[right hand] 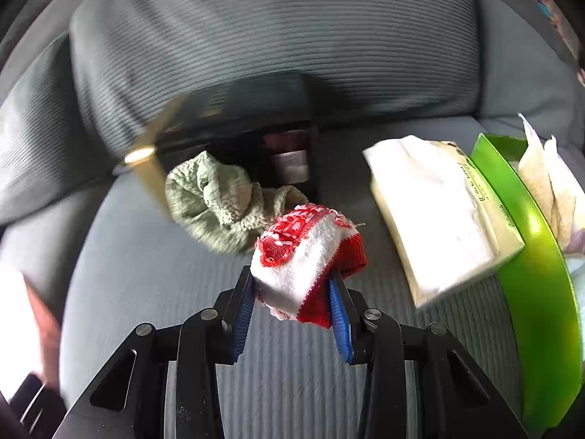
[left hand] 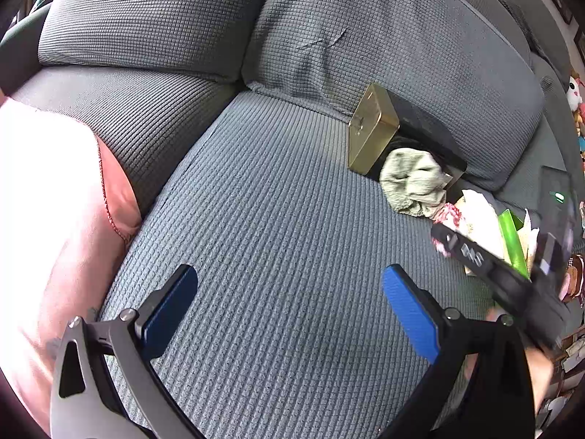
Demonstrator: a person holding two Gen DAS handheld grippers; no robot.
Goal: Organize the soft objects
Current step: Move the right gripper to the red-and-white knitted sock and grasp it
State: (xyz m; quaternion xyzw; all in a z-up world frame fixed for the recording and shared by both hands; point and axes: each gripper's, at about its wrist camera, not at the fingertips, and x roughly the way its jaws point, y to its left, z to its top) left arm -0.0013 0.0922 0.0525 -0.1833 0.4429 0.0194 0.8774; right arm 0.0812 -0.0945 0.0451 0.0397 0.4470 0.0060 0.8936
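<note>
My right gripper (right hand: 292, 285) is shut on a red and white cloth (right hand: 310, 256) and holds it above the grey sofa seat (right hand: 292, 384). Just beyond it a pale green cloth (right hand: 215, 208) spills out of a black box (right hand: 256, 120) with a gold lid (right hand: 146, 161) lying on its side against the back cushion. In the left wrist view my left gripper (left hand: 289, 292) is open and empty over the seat (left hand: 274, 201). The green cloth (left hand: 413, 183), the box's gold lid (left hand: 371, 128) and the right gripper (left hand: 453, 234) with the red and white cloth (left hand: 451, 216) show at the right.
A white tissue pack (right hand: 435, 212) and a green box (right hand: 530, 256) with paper in it lie right of the cloth. A pink cushion (left hand: 55, 219) sits at the left of the seat. Grey back cushions (left hand: 402, 44) stand behind. Toys (left hand: 576, 98) show at the far right.
</note>
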